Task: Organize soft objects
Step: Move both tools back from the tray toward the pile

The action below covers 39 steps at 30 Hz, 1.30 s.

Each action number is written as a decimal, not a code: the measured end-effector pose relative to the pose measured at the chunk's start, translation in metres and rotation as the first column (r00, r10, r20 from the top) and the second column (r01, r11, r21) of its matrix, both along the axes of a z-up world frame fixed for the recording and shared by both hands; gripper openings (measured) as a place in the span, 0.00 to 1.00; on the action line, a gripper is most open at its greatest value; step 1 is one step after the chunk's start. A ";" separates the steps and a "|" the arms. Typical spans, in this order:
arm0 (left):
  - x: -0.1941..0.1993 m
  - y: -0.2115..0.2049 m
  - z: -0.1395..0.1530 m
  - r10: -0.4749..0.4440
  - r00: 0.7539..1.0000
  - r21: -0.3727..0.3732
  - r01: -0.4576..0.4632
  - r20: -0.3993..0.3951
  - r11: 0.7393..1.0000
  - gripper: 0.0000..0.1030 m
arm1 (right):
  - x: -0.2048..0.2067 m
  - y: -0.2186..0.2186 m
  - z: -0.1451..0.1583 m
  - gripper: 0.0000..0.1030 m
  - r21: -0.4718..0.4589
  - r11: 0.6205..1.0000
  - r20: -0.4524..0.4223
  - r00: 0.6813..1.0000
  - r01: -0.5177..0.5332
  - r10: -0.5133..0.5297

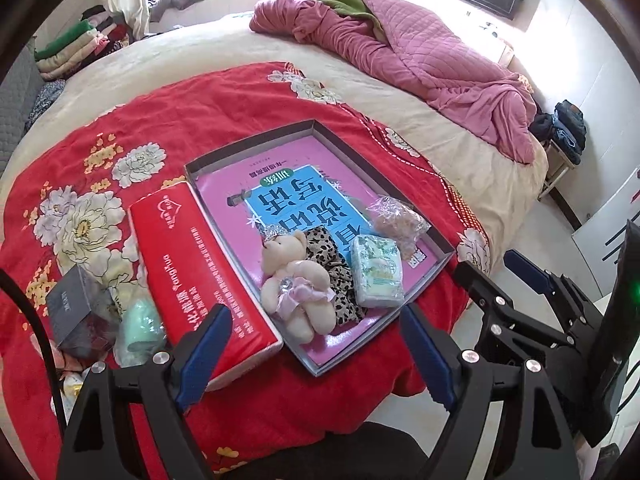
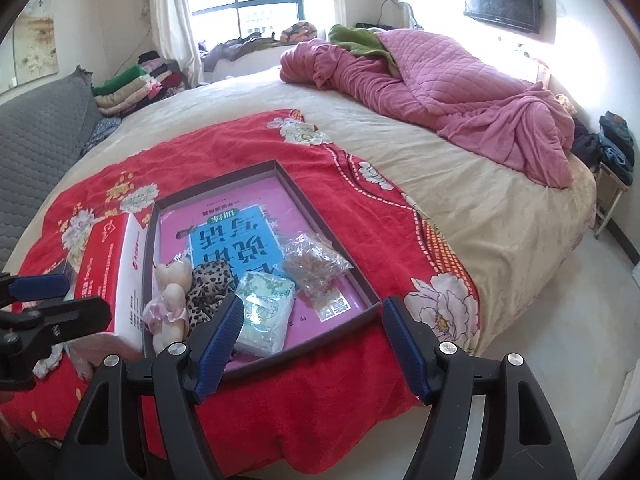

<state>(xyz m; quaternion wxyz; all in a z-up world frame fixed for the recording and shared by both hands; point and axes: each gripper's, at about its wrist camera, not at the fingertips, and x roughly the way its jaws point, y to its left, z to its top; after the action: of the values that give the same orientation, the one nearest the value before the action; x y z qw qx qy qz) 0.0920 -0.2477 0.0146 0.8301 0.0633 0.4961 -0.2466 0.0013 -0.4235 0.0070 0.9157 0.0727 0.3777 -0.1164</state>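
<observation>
Right, both your grippers hang above the near edge of the bed, and neither one has anything in it. Your left gripper has its blue pads spread wide, only red blanket and the tray's near corner showing between them. Your right gripper is spread just as wide, with nothing between its fingers.

The soft things sit together in the near end of the shallow cardboard tray, which lies on the blanket with its long axis running away from you and slanting across both views. The teddy bear lies on its back along that axis, head toward the far end, feet toward you. Touching its right side is the leopard-print cloth, bunched up. Next comes the pale green tissue pack, its long side roughly parallel to the bear, then the clear crinkled bag of brownish pieces by the tray's right wall. All of it rests on the pink and blue book cover lining the tray.

Your left camera shows the red tissue box full length along the tray's left wall, plus a dark grey box and a mint-green object beside it. From the right camera those two are hidden, but the window is clear, and the left gripper's tip at the picture's left edge.
</observation>
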 end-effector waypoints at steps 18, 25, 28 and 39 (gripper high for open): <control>-0.026 0.046 0.022 0.058 0.997 -0.037 -0.056 0.050 0.998 0.83 | -0.014 0.026 0.037 0.71 0.048 0.999 0.069 0.998 -0.018 0.015; -0.033 0.069 0.030 0.083 0.994 -0.045 -0.080 0.066 0.996 0.83 | -0.019 0.039 0.051 0.71 0.024 0.999 0.077 0.996 -0.049 0.047; -0.038 0.080 0.034 0.091 0.993 -0.046 -0.088 0.069 0.995 0.83 | -0.021 0.046 0.059 0.71 0.013 0.998 0.084 0.995 -0.056 0.055; -0.047 0.141 0.049 0.180 0.980 -0.043 -0.177 0.080 0.983 0.83 | -0.019 0.089 0.088 0.72 -0.006 0.992 0.122 0.984 -0.127 0.127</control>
<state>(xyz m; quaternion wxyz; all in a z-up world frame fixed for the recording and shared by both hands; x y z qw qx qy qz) 0.0455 -0.1065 0.0634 0.8699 0.0139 0.4602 -0.1769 -0.0178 -0.3342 0.0954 0.9425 0.0562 0.3250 -0.0530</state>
